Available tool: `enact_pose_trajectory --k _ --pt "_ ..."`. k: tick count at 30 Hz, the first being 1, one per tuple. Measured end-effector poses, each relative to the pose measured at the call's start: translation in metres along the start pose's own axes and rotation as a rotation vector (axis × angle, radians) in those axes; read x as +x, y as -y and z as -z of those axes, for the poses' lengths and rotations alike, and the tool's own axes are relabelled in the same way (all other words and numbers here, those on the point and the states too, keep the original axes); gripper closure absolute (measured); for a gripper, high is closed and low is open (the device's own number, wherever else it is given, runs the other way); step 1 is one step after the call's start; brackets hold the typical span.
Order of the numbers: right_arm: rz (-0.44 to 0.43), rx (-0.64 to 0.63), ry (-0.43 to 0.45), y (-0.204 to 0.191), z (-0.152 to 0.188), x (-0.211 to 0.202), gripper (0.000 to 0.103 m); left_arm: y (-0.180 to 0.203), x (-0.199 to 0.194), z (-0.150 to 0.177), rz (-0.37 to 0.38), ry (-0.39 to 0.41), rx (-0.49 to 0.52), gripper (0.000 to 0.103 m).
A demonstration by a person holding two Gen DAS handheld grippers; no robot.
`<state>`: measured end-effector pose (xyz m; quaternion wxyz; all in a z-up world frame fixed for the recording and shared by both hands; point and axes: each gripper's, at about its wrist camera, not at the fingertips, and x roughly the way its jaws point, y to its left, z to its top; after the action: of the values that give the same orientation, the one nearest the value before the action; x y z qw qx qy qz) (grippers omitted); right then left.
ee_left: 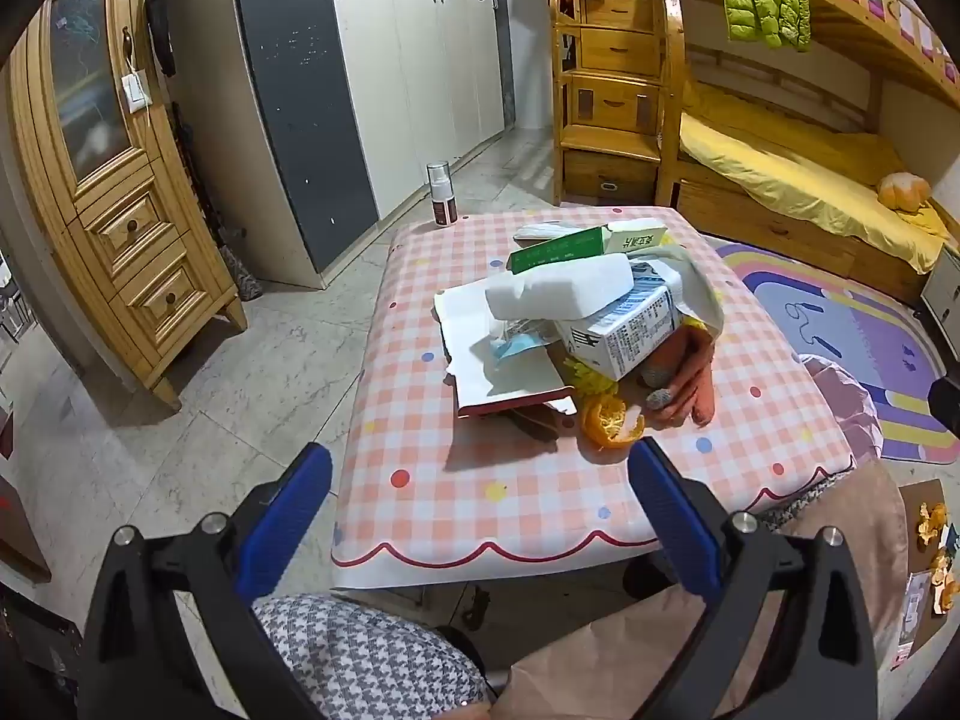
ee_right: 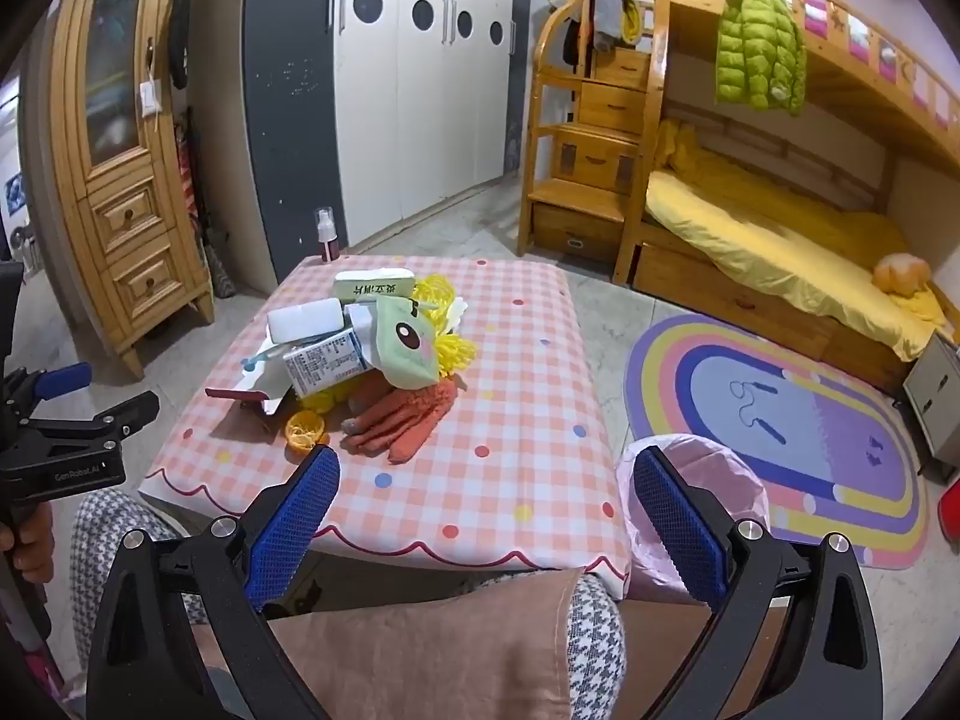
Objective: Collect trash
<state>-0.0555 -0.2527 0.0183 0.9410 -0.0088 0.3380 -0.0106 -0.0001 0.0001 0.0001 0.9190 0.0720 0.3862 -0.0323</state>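
Two blue-padded fingers of the left gripper (ee_left: pixel 480 504) stand wide apart with nothing between them, hovering off the near edge of the pink checked, dotted surface (ee_left: pixel 540 498). In the left wrist view the heap of trash lies straight ahead and a little to the right. Its nearest piece, the curled orange peel (ee_left: pixel 609 420), sits just beyond the right finger's tip. Behind the peel a torn white-and-red flat carton (ee_left: pixel 498 360) runs near to far, and a white printed milk carton (ee_left: pixel 627 330) leans on the pile with a white foam block (ee_left: pixel 558 288) and a green-and-white medicine box (ee_left: pixel 585 243) on top. An orange chenille glove (ee_left: pixel 690 378) lies on the right under the cartons, fingers pointing near.

From the right wrist view, the right gripper (ee_right: pixel 483 504) is likewise spread wide and empty. The same peel (ee_right: pixel 305 429) lies just past its left finger, so the heap is ahead and left of this gripper. The glove (ee_right: pixel 408 420) runs diagonally from far right to near left. A pink-lined waste bin (ee_right: pixel 708 480) stands on the floor, just beside the surface's near right corner, behind the right finger; its inside is not visible. I judge the peel about equally reachable by both, and the right gripper closer to the bin.
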Motion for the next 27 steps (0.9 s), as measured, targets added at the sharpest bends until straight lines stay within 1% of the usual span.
enact_pose_trajectory --k 5,6,12,14,27 --pt "-0.001 0.003 -0.004 -0.0003 0.0006 0.0012 0.005 0.0023 0.0004 0.0002 0.006 -0.002 0.002 0.007" --pt "0.0 0.003 -0.005 -0.0003 0.0008 0.0015 0.005 -0.0033 0.0005 0.0002 0.003 -0.001 -0.001 0.007" --pt "0.004 0.005 -0.005 0.0062 0.0008 -0.0014 0.005 -0.0037 0.0009 0.0003 0.004 -0.001 -0.008 0.007" --pt "0.002 -0.001 -0.009 -0.0019 0.0024 0.0028 0.005 -0.0039 0.0012 0.0008 0.005 -0.003 -0.007 0.007" --pt "0.0 -0.001 -0.012 -0.0005 0.0021 0.0025 0.005 -0.004 0.0016 0.0007 0.006 -0.005 -0.011 0.007"
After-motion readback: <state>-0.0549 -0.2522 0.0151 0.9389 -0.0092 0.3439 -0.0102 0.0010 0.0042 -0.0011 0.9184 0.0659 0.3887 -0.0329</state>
